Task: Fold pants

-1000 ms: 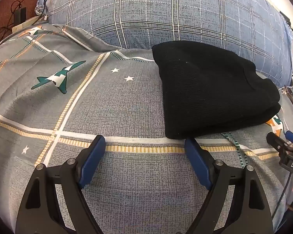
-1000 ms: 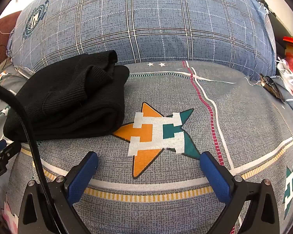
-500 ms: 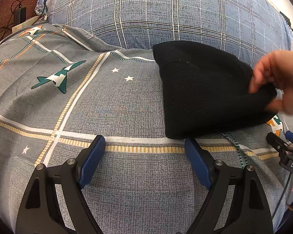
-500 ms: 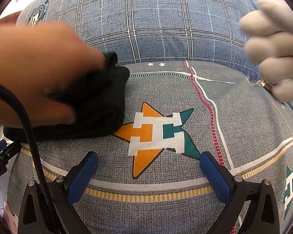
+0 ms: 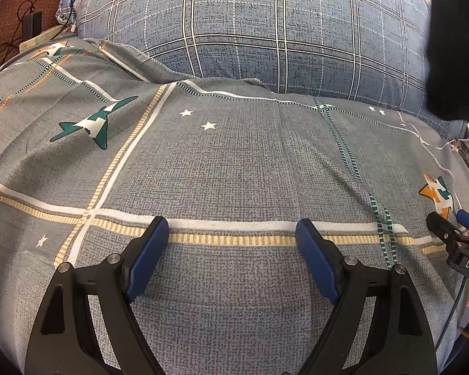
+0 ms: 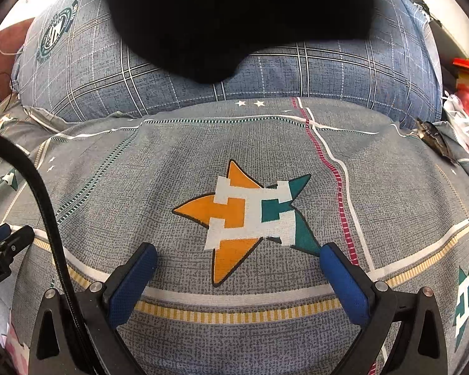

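while both tools are rested low on the bedspread [image 5: 234, 162], nothing is gripped by either. the left gripper [image 5: 231, 243] is seen at the bottom of its view with its blue pads [image 5: 147, 259] spread wide apart over a yellow striped band, only bare fabric between them. the right gripper [image 6: 237, 268] is likewise parked with its jaws spread, an orange and green star print [image 6: 247, 218] lying just beyond the gap.

the pants [image 6: 234, 15] are not on the bed: a dark, blurred mass is seen hanging across the top of the right view, above the plaid pillow [image 6: 328, 75], and the same black cloth [image 5: 456, 40] fills the upper right corner of the left view. what holds it up cannot be seen in these pictures. it is judged that the garment is lifted clear of the surface, perhaps to be laid out afresh, and that the grippers are left idle and open for that reason.

the bedspread in front of both tools is flat and bare, which suits spreading the cloth there. folding is judged not yet begun with the grippers. at the left edge of the right view the tip of the other tool and a black cable [image 6: 43, 206] are seen.
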A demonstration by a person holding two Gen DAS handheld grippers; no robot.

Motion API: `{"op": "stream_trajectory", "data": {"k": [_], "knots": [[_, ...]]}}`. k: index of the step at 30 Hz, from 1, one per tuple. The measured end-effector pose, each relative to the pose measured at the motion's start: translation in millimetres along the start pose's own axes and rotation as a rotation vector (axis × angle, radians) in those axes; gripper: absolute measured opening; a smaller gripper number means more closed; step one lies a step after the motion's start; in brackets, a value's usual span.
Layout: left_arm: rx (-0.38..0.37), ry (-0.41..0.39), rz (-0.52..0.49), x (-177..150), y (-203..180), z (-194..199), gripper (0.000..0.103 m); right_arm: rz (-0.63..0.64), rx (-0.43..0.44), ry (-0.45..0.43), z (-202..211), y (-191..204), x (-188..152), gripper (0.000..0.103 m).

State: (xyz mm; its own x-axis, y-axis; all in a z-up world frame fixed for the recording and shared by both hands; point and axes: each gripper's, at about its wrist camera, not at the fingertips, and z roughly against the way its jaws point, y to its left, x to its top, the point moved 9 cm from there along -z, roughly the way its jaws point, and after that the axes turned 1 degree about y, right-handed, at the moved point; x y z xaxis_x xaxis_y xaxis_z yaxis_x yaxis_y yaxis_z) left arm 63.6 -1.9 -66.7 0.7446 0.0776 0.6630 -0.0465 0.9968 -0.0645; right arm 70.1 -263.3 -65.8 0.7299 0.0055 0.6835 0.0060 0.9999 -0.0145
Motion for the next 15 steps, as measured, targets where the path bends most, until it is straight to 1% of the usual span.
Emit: {"op": "stream_trajectory", "data": {"k": [15], "knots": [[0.000,0.000,0.000,0.0,0.0,0.2,0.084,0.000,0.000,0.000,-1.0,0.1,-0.5,0.103]]}}
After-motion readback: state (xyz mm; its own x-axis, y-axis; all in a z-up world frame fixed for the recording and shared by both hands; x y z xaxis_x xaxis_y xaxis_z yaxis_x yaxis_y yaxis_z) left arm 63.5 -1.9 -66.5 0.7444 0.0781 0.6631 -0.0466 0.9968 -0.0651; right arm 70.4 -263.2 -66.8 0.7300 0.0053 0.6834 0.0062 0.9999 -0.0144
